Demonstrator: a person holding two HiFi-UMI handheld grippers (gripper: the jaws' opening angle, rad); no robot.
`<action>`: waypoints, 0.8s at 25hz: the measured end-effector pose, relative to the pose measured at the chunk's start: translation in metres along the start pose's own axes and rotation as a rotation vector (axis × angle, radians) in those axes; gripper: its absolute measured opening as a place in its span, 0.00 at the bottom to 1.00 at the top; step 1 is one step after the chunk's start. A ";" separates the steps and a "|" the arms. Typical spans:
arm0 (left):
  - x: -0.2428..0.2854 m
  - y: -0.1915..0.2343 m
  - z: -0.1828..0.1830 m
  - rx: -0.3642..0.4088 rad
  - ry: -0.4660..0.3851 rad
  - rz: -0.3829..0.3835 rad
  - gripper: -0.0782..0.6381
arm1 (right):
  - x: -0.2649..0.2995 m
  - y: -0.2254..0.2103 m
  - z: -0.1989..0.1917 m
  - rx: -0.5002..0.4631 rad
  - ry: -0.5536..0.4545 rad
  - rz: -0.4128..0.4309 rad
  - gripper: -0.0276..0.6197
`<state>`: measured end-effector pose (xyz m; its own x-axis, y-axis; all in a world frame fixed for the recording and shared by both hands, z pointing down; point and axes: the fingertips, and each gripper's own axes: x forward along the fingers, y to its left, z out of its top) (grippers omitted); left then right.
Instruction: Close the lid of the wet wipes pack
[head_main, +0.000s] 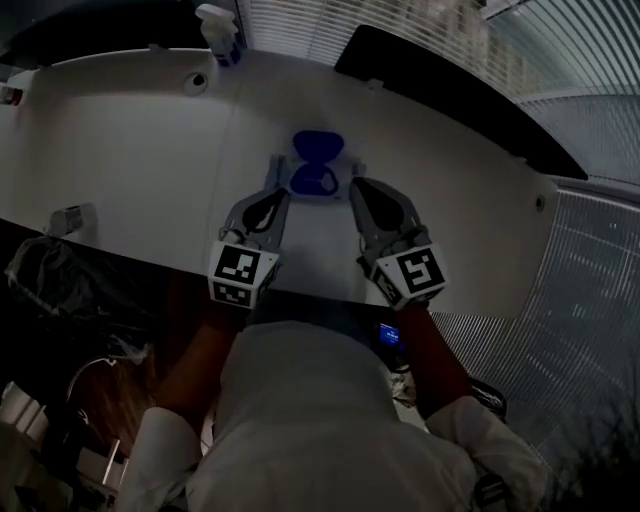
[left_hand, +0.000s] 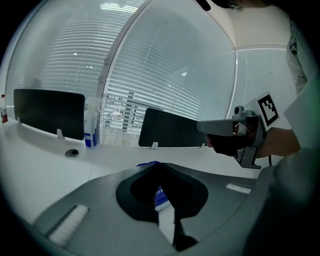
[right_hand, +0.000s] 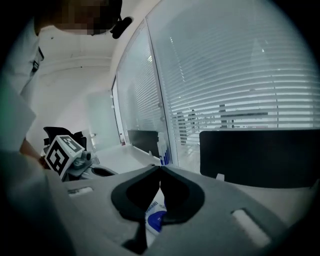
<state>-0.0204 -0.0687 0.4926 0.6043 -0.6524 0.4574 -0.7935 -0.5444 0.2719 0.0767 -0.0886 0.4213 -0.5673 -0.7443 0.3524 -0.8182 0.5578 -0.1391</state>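
White curved desk (head_main: 130, 160). Near centre, flat on top: wet wipes pack (head_main: 318, 172), blue lid (head_main: 318, 146) up. Along far edge: black divider panels (head_main: 450, 95), upright, w/ bottle (head_main: 220, 28) between them. Round cable hole (head_main: 197, 80) nr bottle, another at rt end. Small unclear obj (head_main: 68, 218) on left front edge.

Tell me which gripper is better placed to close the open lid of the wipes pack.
Probably the left. The left gripper reaches farther, beside the open blue lid; the right gripper ends by the right side of the pack. Both are shut.
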 end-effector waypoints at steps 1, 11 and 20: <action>0.004 0.004 -0.006 -0.006 0.012 0.003 0.11 | 0.005 -0.003 -0.007 0.003 0.014 -0.001 0.05; 0.048 0.028 -0.077 -0.031 0.199 -0.005 0.11 | 0.051 -0.040 -0.080 0.047 0.185 0.023 0.08; 0.079 0.036 -0.131 -0.049 0.359 -0.036 0.11 | 0.091 -0.092 -0.147 0.142 0.283 -0.007 0.13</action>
<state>-0.0108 -0.0711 0.6491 0.5751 -0.4022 0.7124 -0.7801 -0.5318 0.3296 0.1145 -0.1535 0.6022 -0.5291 -0.6052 0.5948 -0.8384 0.4811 -0.2563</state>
